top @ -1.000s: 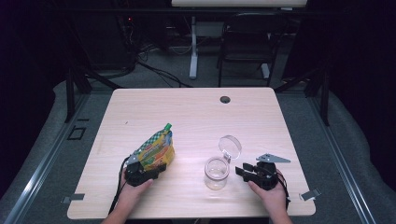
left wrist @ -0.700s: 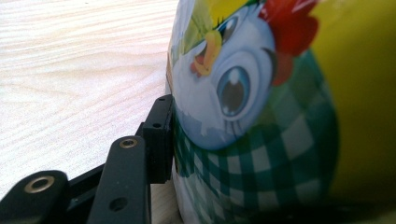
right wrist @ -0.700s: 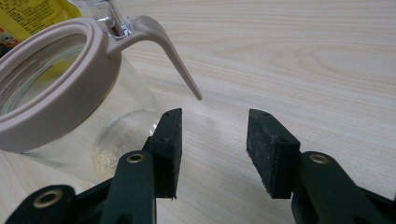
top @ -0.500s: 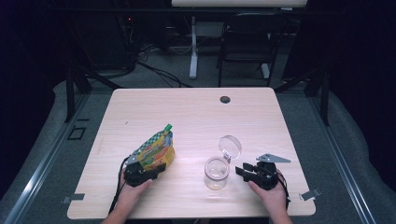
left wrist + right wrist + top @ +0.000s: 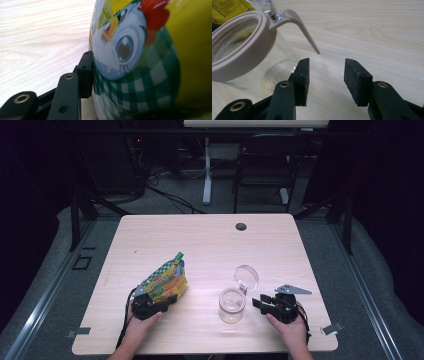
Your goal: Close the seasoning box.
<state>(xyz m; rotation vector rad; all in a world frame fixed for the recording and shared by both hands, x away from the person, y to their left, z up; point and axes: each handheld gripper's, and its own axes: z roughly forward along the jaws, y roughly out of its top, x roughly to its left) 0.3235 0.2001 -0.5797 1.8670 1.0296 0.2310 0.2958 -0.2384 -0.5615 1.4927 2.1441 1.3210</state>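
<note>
A yellow and green checked snack bag (image 5: 162,282) with a cartoon bird lies on the wooden table (image 5: 210,245) at the front left. My left gripper (image 5: 161,302) is shut on its near end; in the left gripper view one black pad (image 5: 86,72) presses against the bag (image 5: 140,62), and the other jaw is hidden behind it. A clear glass jar (image 5: 232,305) stands at the front middle, its hinged lid (image 5: 246,277) flipped open behind it. My right gripper (image 5: 259,304) stands open just right of the jar with nothing between its fingers (image 5: 326,75); the jar (image 5: 244,50) is to their left.
A beige clasp (image 5: 304,32) sticks out from the jar's rim toward the right gripper. A round cable hole (image 5: 241,226) sits near the table's far edge. A chair (image 5: 265,165) and desk legs stand on the floor beyond the table.
</note>
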